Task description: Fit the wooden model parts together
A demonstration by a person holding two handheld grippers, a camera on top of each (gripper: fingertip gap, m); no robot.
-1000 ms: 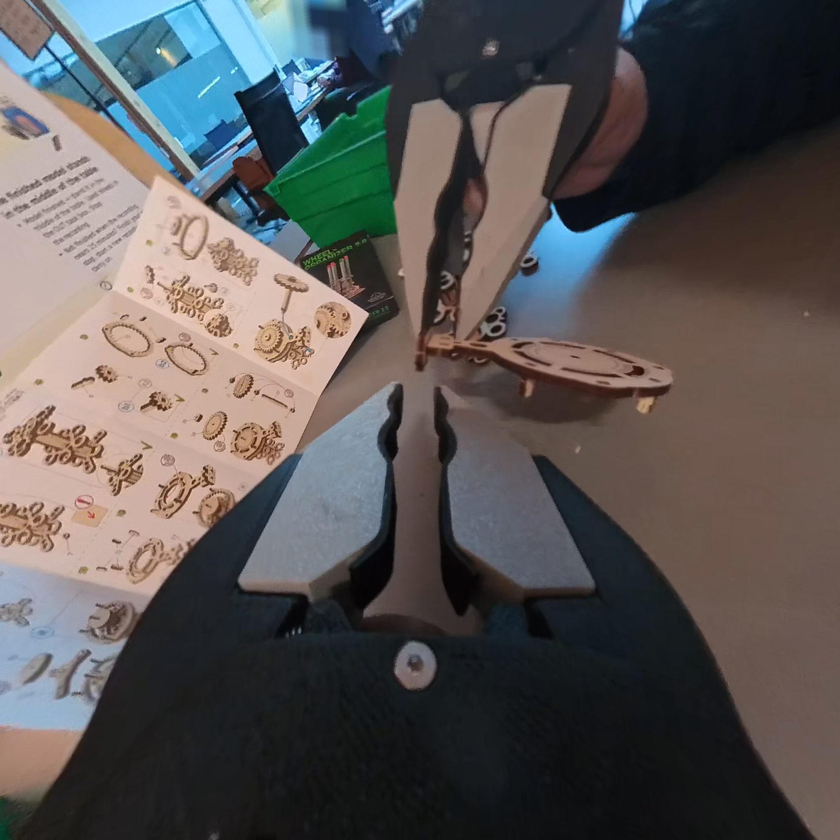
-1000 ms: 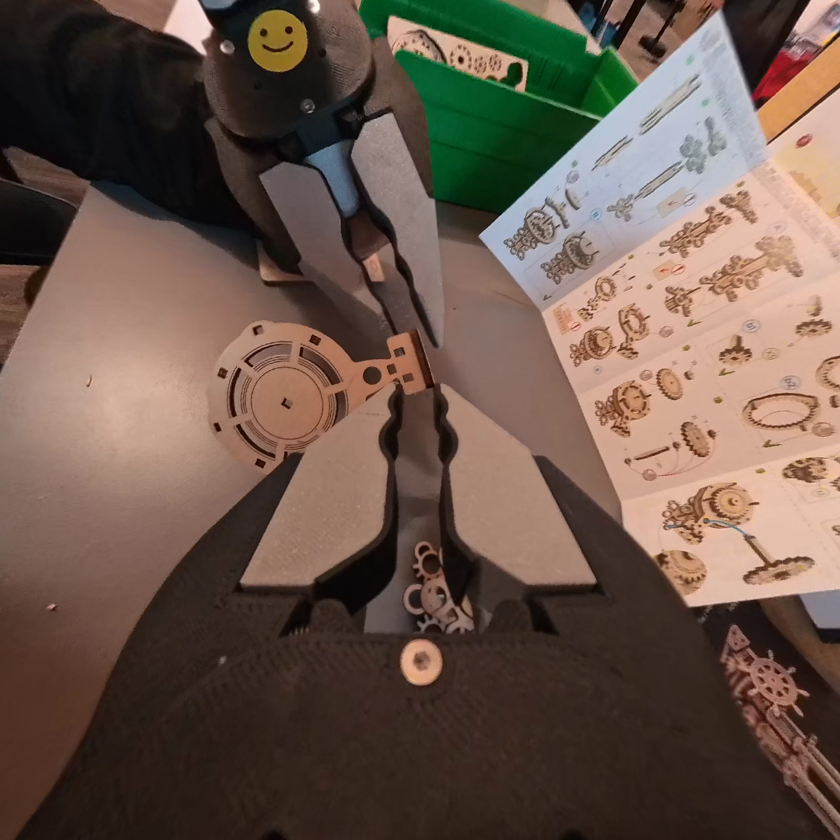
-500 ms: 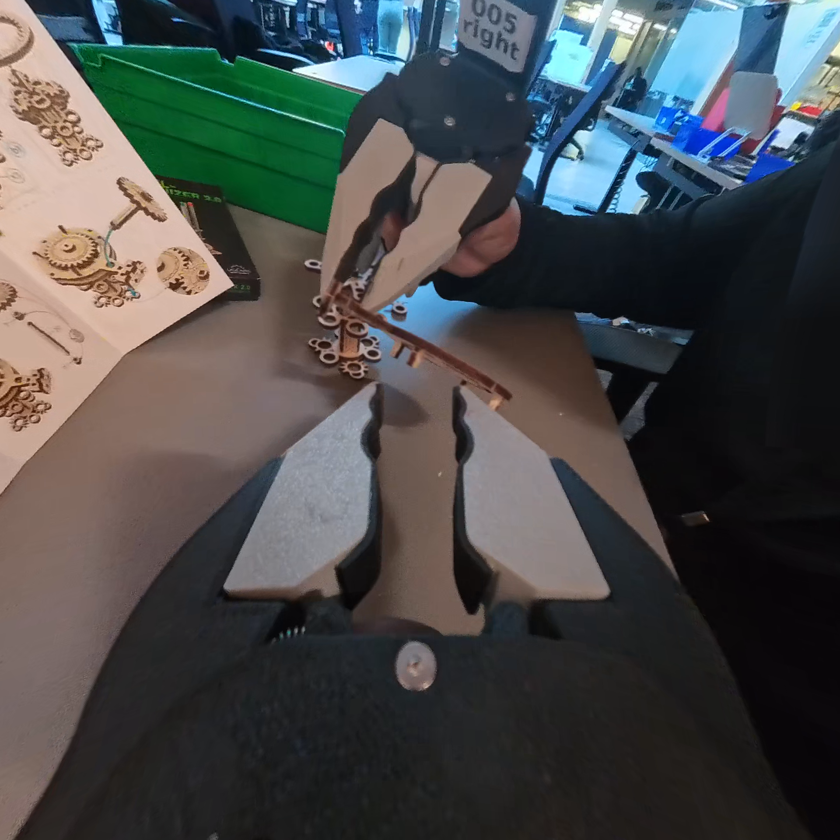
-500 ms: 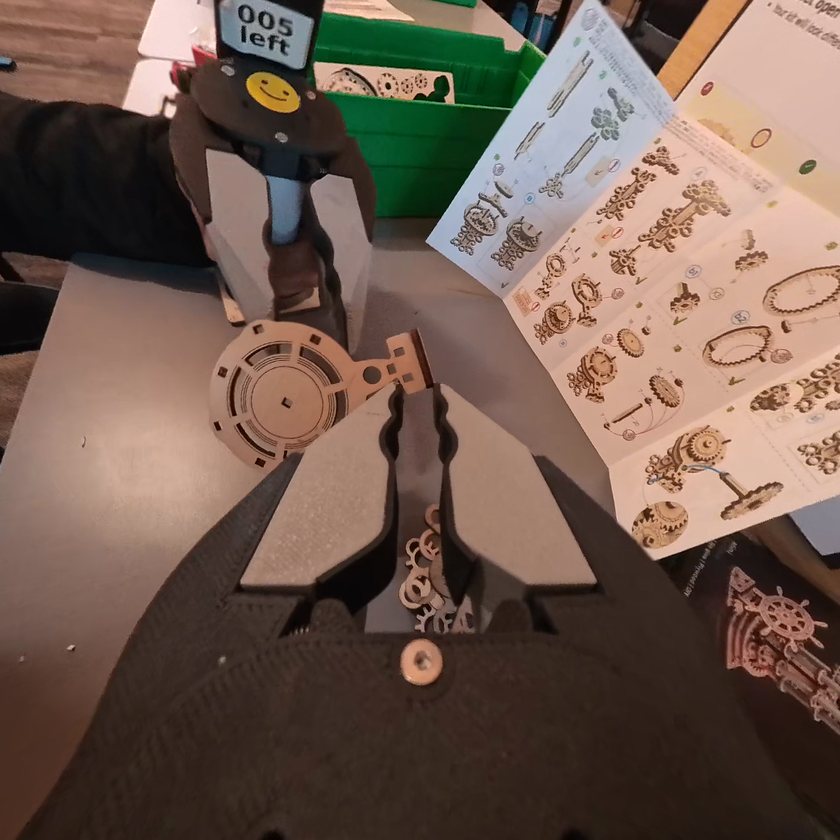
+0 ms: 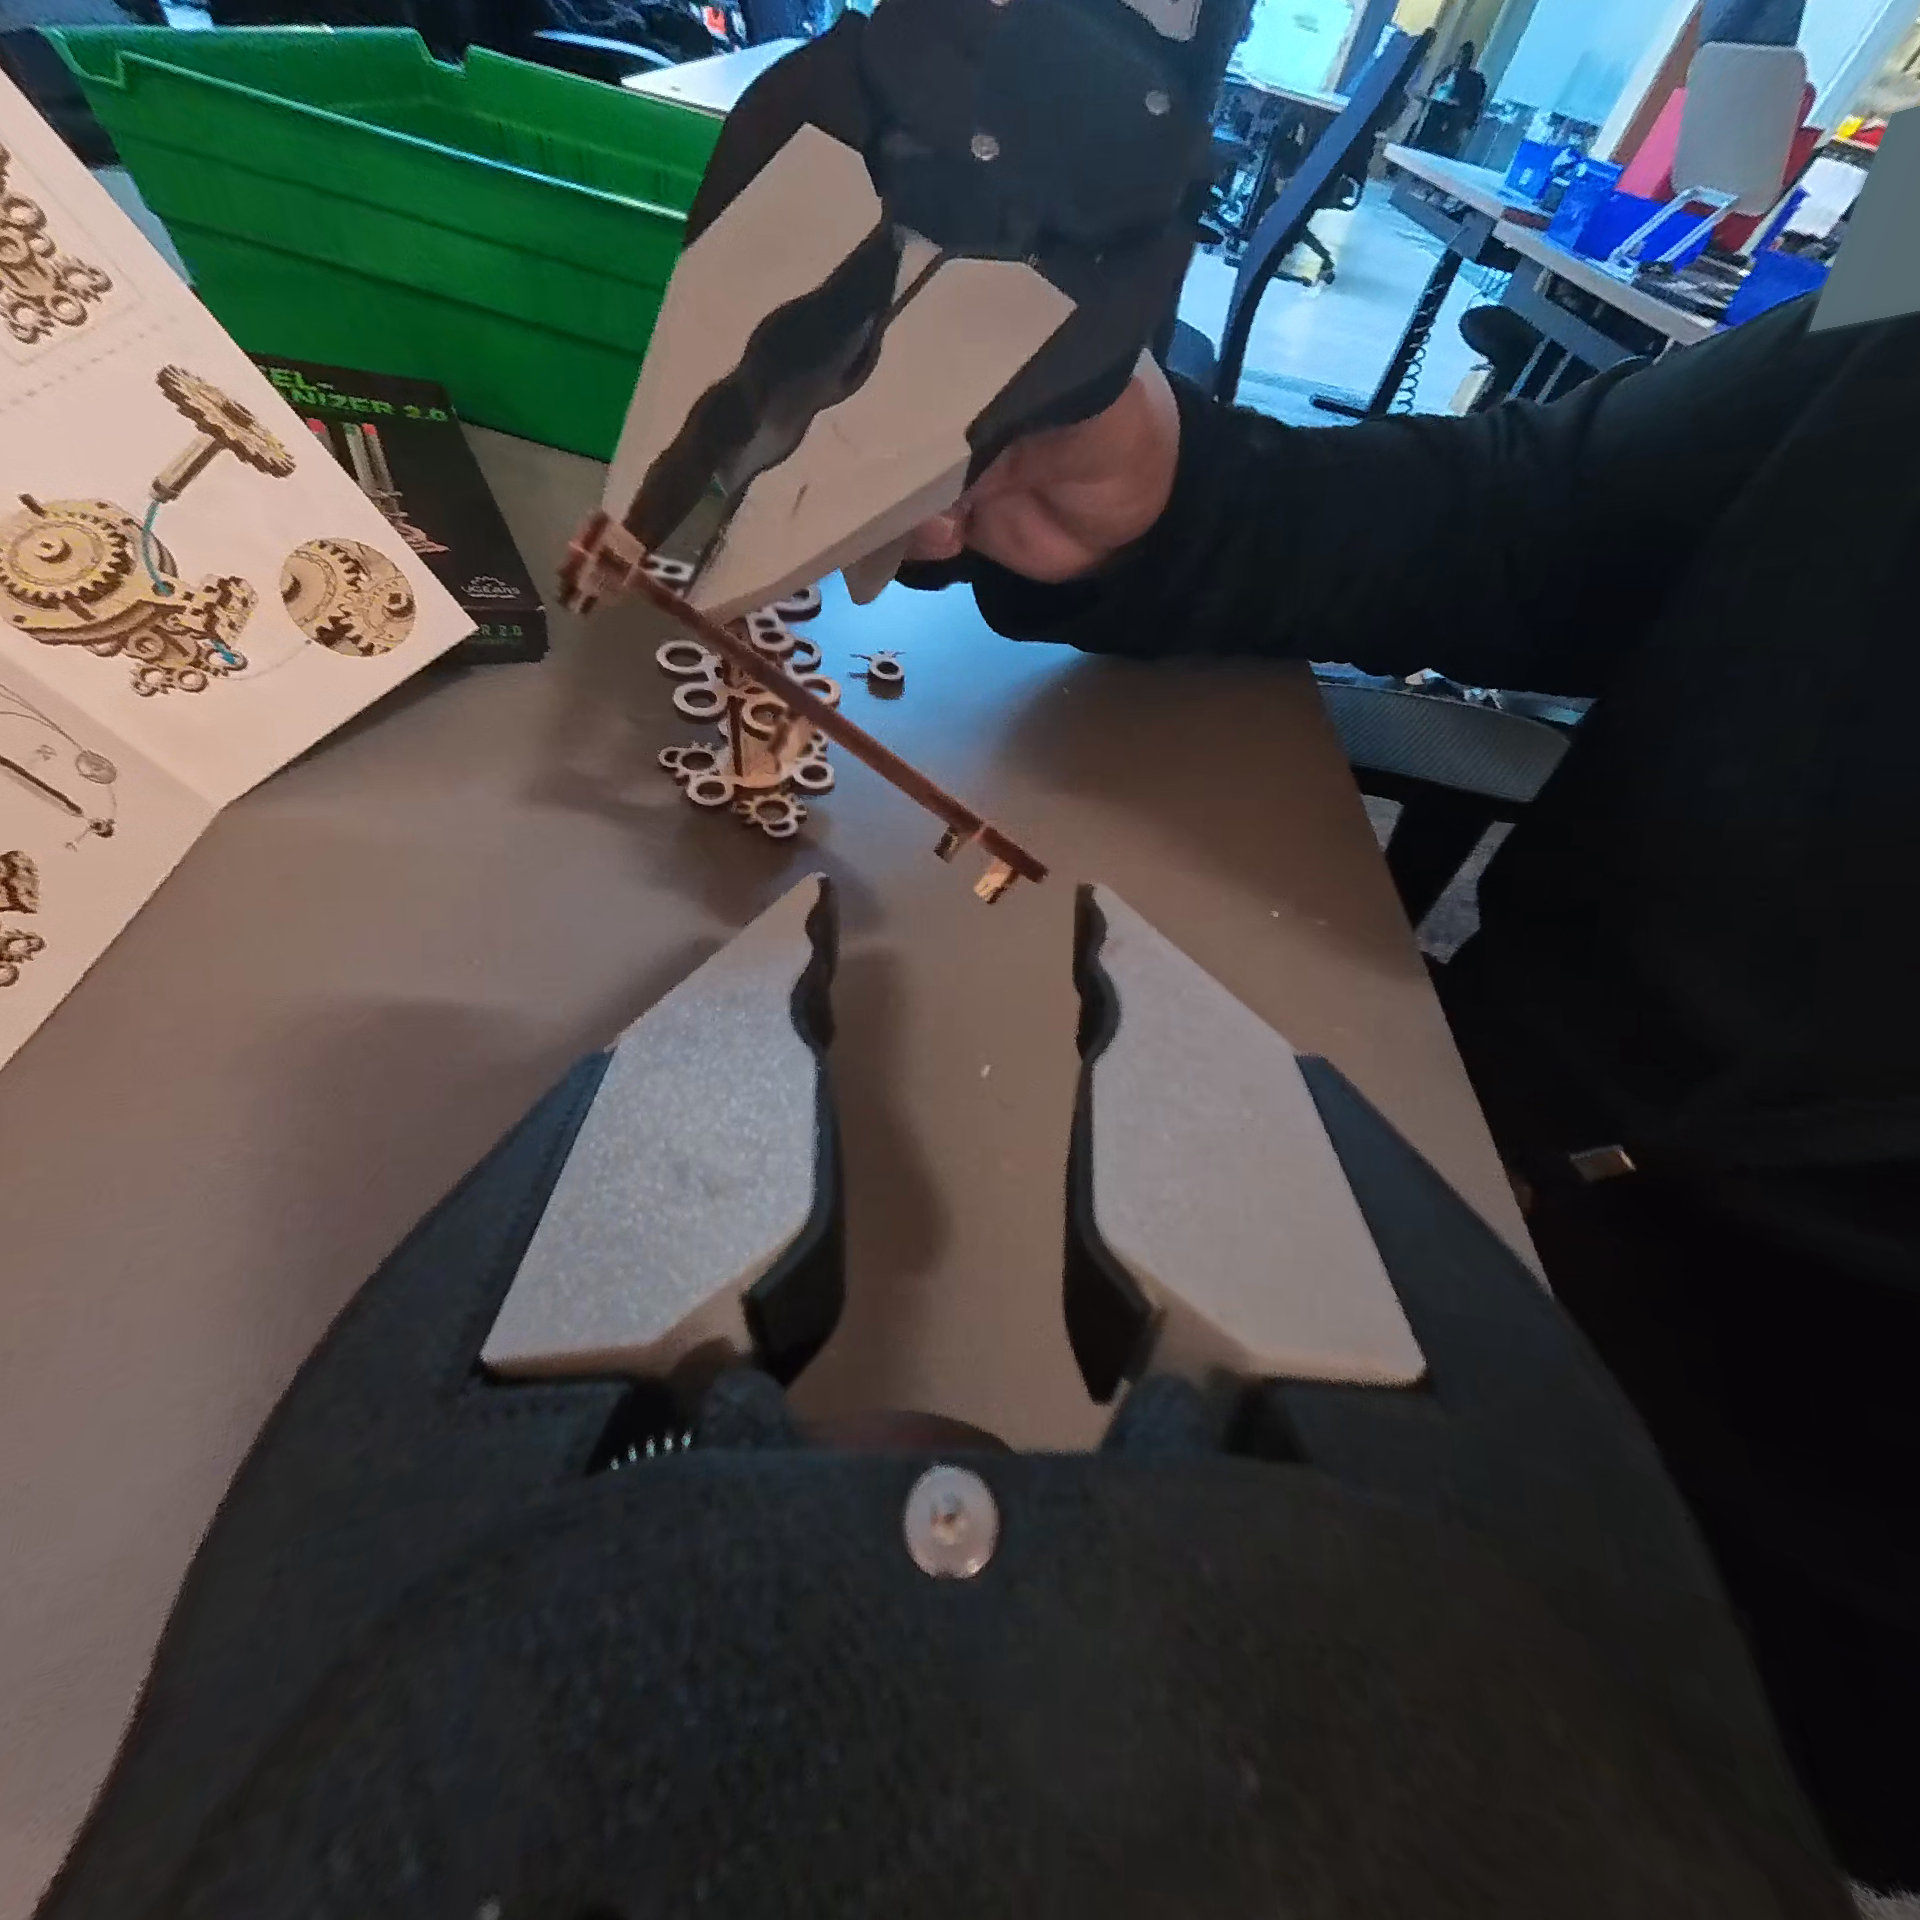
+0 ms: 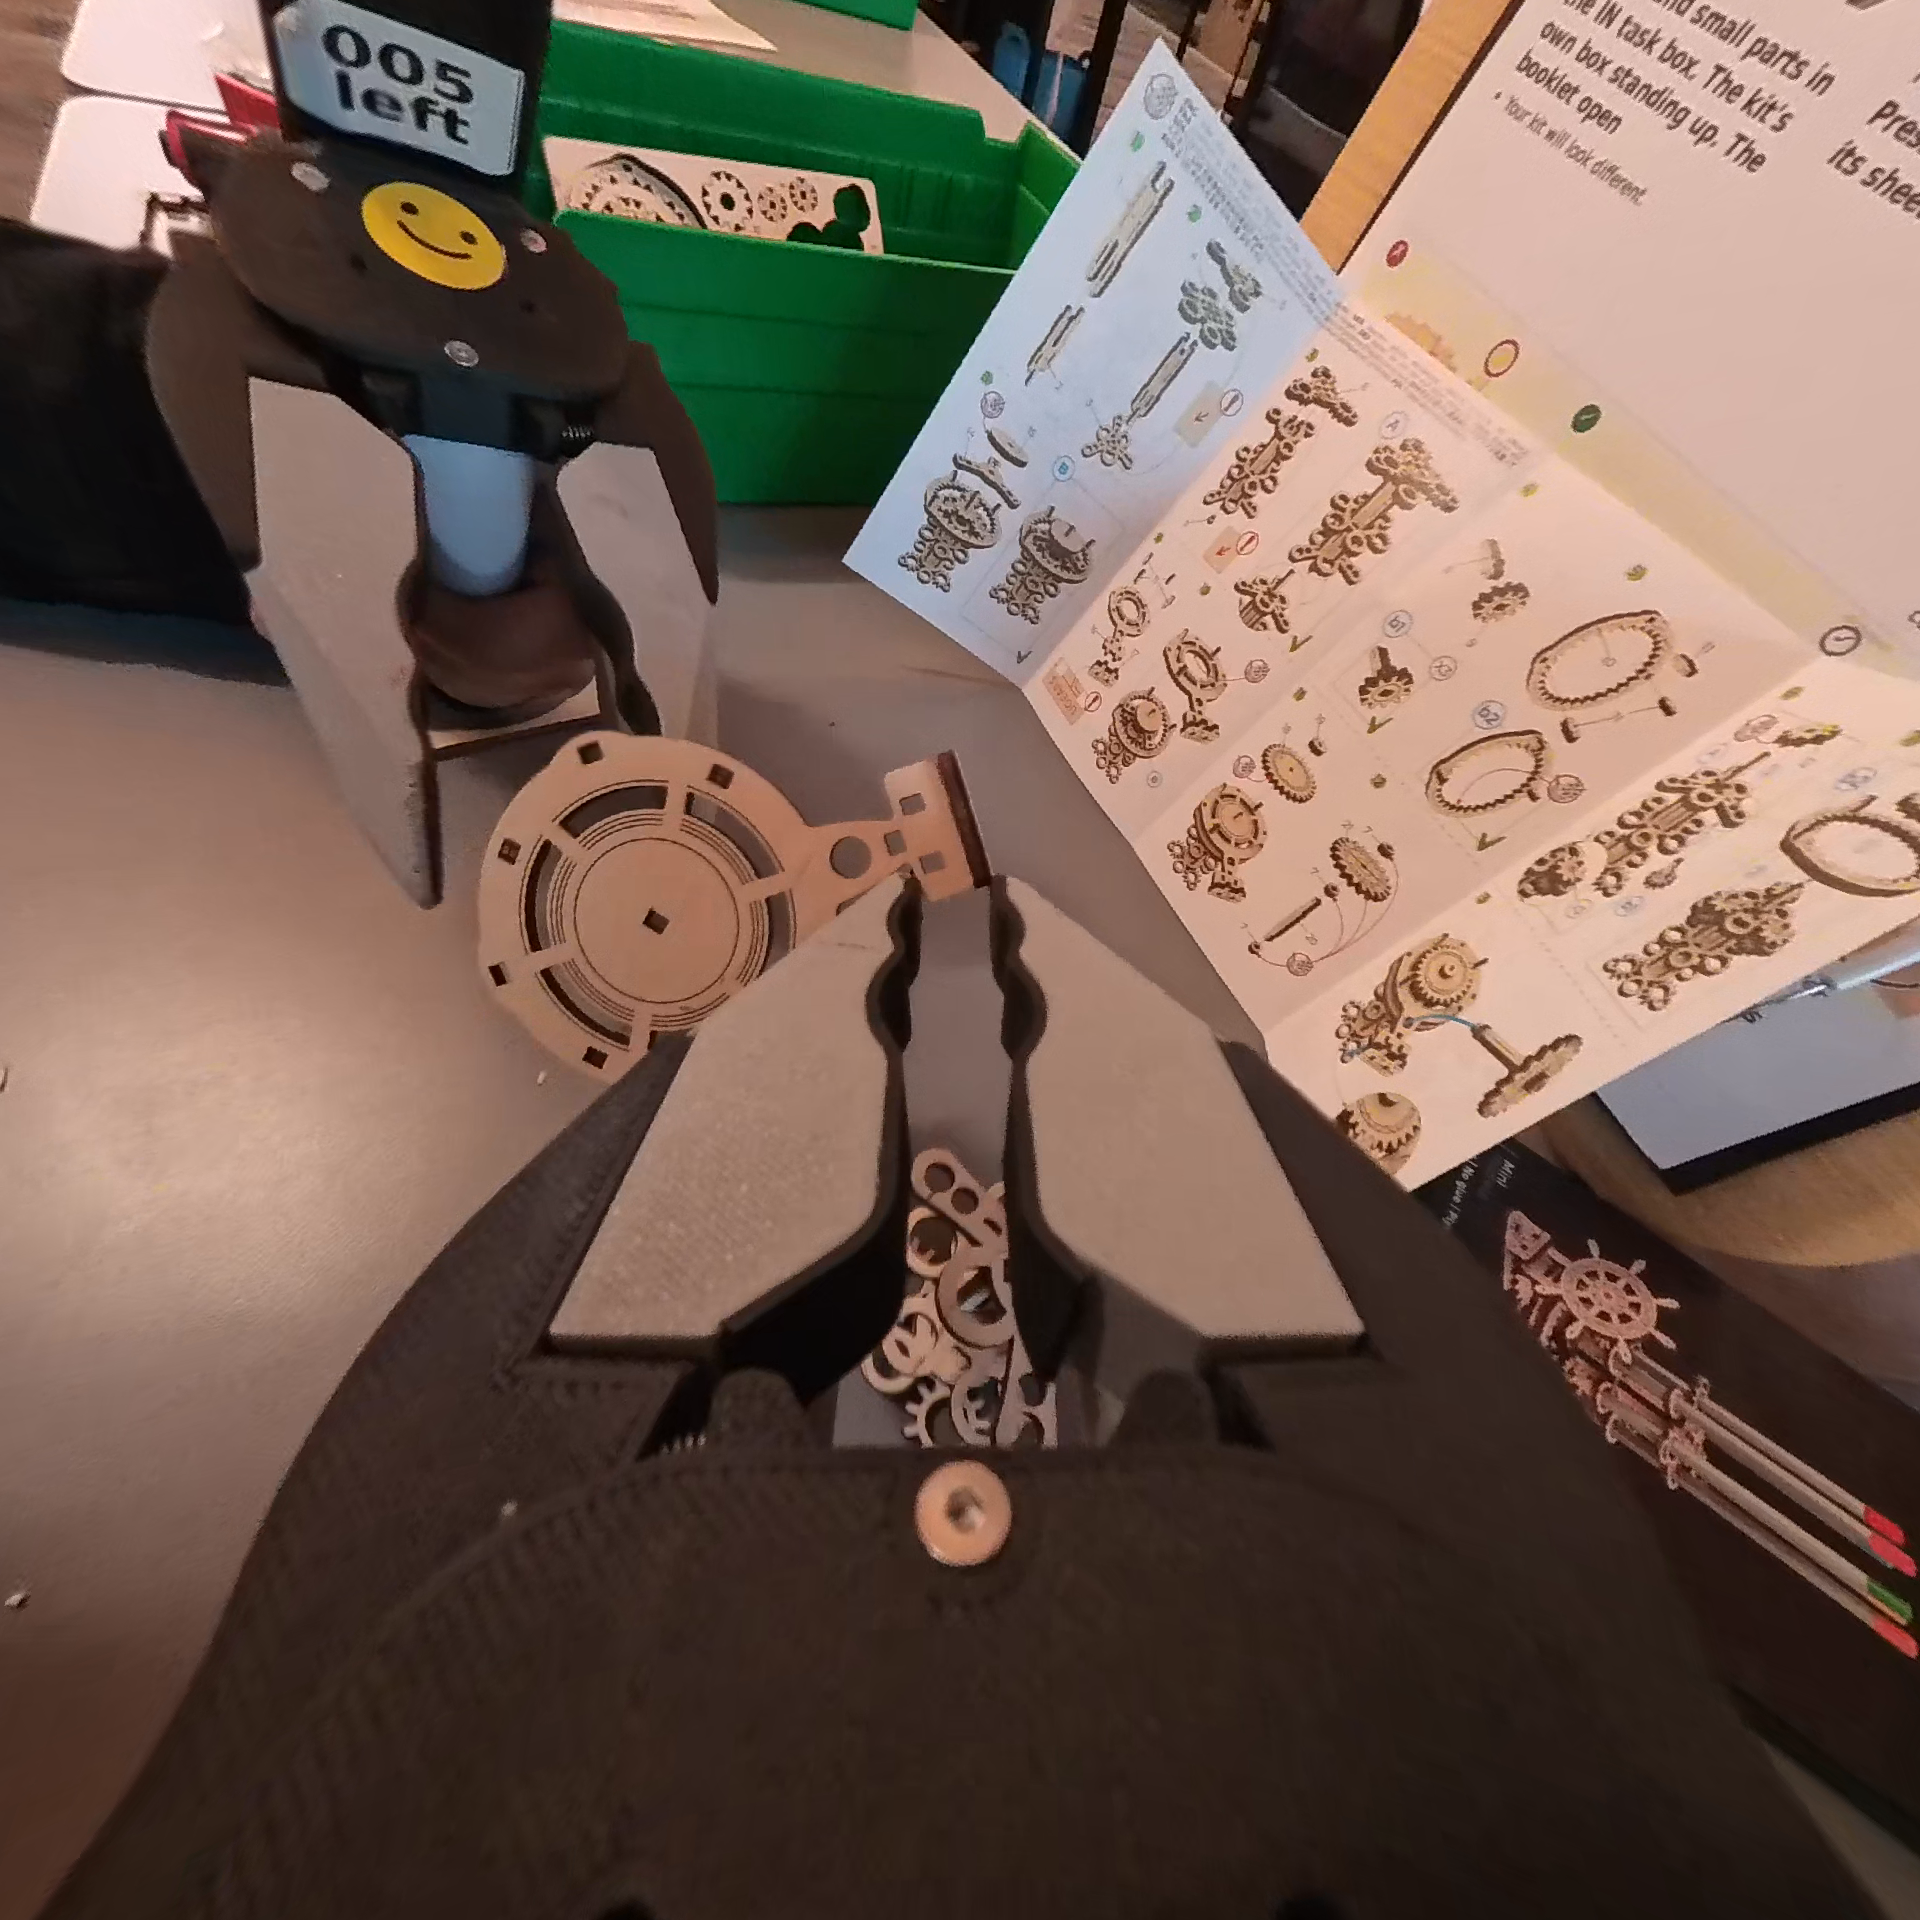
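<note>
My right gripper (image 6: 951,883) is shut on the handle tab of a round slotted wooden disc (image 6: 644,914) and holds it above the grey table (image 6: 208,1039). In the left wrist view the right gripper (image 5: 644,561) holds that disc (image 5: 831,727) edge-on, sloping down toward me. My left gripper (image 5: 951,904) is open and empty, its tips just short of the disc's lower rim. It also shows in the right wrist view (image 6: 545,800), open, behind the disc. A wooden assembly of ringed plates (image 5: 743,727) stands on the table under the disc; it also shows between the right fingers (image 6: 956,1299).
A green bin (image 5: 416,208) with a cut-out wooden sheet (image 6: 717,197) stands at the back. An open instruction booklet (image 6: 1455,727) is propped up beside it. A black kit box (image 5: 457,520) lies by the booklet. A thin wooden piece (image 6: 499,740) lies under the left gripper. The table edge (image 5: 1382,831) is near.
My left gripper has opened wider and swung away from the booklet to face the disc's rim. The right gripper has tilted the disc, handle end up.
</note>
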